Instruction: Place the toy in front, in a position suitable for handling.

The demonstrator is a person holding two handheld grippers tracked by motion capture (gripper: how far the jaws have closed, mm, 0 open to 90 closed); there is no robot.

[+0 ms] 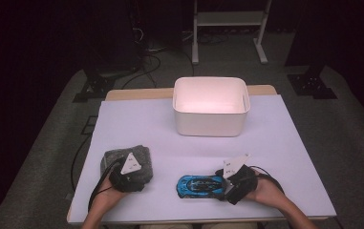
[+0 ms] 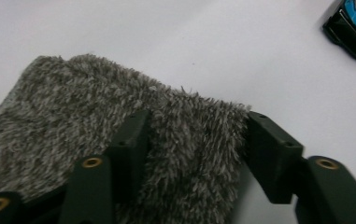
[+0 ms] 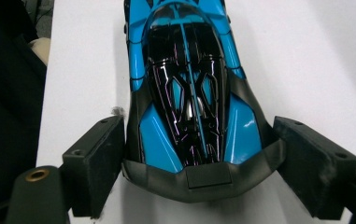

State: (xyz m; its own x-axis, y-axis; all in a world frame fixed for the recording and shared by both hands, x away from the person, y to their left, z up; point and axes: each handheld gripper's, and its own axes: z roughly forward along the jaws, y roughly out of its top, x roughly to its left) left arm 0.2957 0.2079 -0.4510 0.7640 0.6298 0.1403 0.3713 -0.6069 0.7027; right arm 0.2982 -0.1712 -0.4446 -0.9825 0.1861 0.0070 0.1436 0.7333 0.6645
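The left gripper has its two jaws set around a fold of the grey fuzzy cloth. One jaw is sunk into the pile and the other is at the cloth's edge; they seem to pinch it, though the deep fibres make it hard to be sure that both pads bear down.

The right gripper stands open astride one end of the blue toy car. One jaw is just touching the car's flank and the other is a little clear of it, so nothing is gripped there yet.

Taking the white bin as the mark, both things lie on the white table sheet on the person's side of it: the cloth well to its near left, the car near and about in line with it.

This looks like the grasping step of a tidy-up into the bin. Next, the right jaws need to close squarely on the car's sides, and then each thing must be lifted clear and carried forward over the bin's rim.
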